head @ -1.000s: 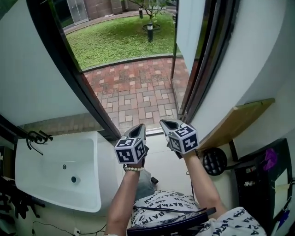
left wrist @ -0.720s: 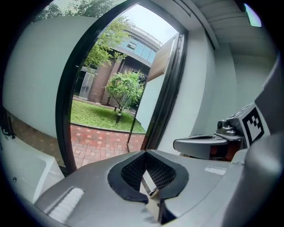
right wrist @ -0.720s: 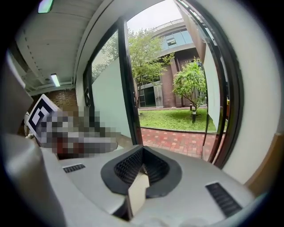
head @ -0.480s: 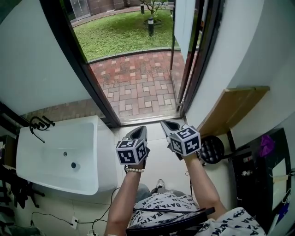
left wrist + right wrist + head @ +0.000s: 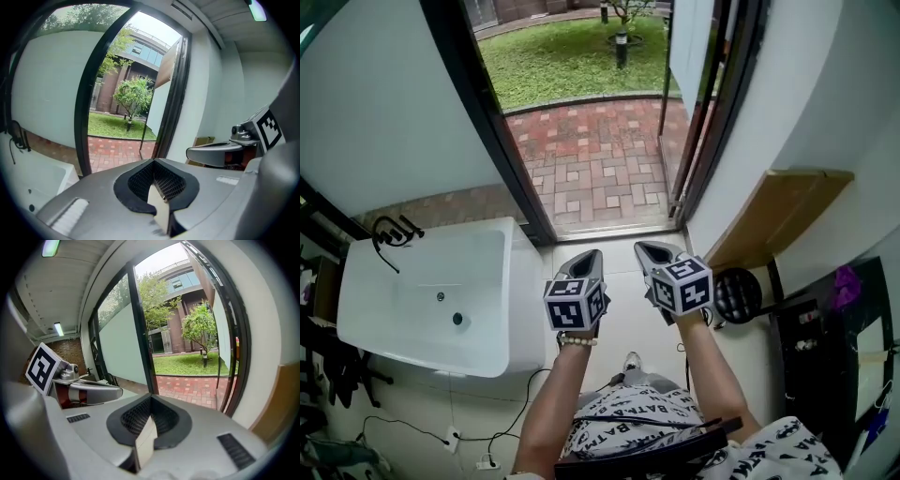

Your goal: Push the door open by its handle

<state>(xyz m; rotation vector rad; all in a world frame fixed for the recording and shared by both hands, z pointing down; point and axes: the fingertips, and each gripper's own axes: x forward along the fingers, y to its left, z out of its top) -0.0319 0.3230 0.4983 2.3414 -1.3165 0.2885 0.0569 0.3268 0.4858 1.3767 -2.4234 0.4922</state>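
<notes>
The glass door (image 5: 689,56) stands swung outward at the right side of the black-framed doorway (image 5: 487,131). Its leaf shows edge-on in the left gripper view (image 5: 164,84) and at the right of the right gripper view (image 5: 224,338). I cannot make out the handle. Both grippers hover side by side over the indoor floor, short of the threshold and touching nothing. My left gripper (image 5: 586,259) (image 5: 157,194) is shut and empty. My right gripper (image 5: 652,251) (image 5: 145,427) is shut and empty too. Each gripper shows in the other's view.
A white basin (image 5: 422,300) with a dark tap stands at the left wall. A wooden board (image 5: 778,220) and a round black object (image 5: 737,295) sit by the right wall. Cables lie on the floor. Outside are brick paving (image 5: 600,159) and grass.
The view has drawn back from the doorway, so more indoor floor shows in front of the grippers. Both grippers stay shut, side by side. The door stays swung open.
</notes>
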